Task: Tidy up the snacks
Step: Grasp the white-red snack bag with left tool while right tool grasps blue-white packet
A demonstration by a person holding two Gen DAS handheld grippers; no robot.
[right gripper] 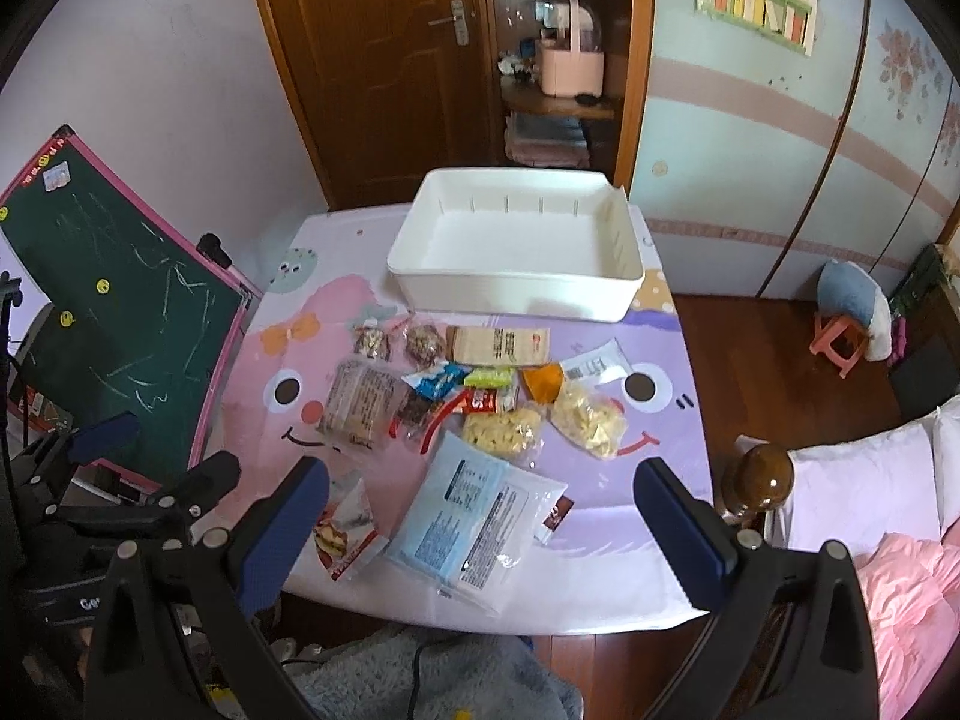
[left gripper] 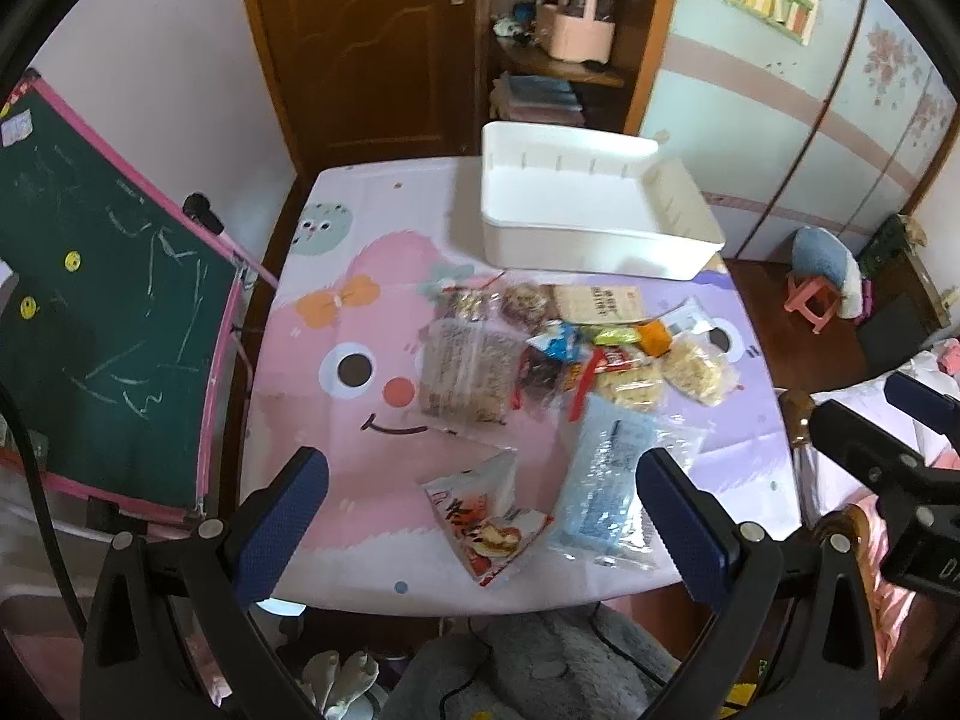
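Snacks (right gripper: 474,414) lay loose in a pile mid-table on the cartoon tablecloth (right gripper: 660,540), just in front of the white bin (right gripper: 516,294), which held nothing. Blue packet (right gripper: 474,525) and red-white packet (left gripper: 486,525) sat nearest. Left gripper (left gripper: 480,531) and right gripper (right gripper: 477,531) hovered above the near edge, both spread wide, gripping nothing.

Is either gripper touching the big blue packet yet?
Apart. The right wrist view shows the blue packet flat on the table, with the right gripper open above it.

Both the left gripper (left gripper: 480,531) and right gripper (right gripper: 474,531) are showing black triangular frames, silver screws, and textured blue pads (left gripper: 282,531).
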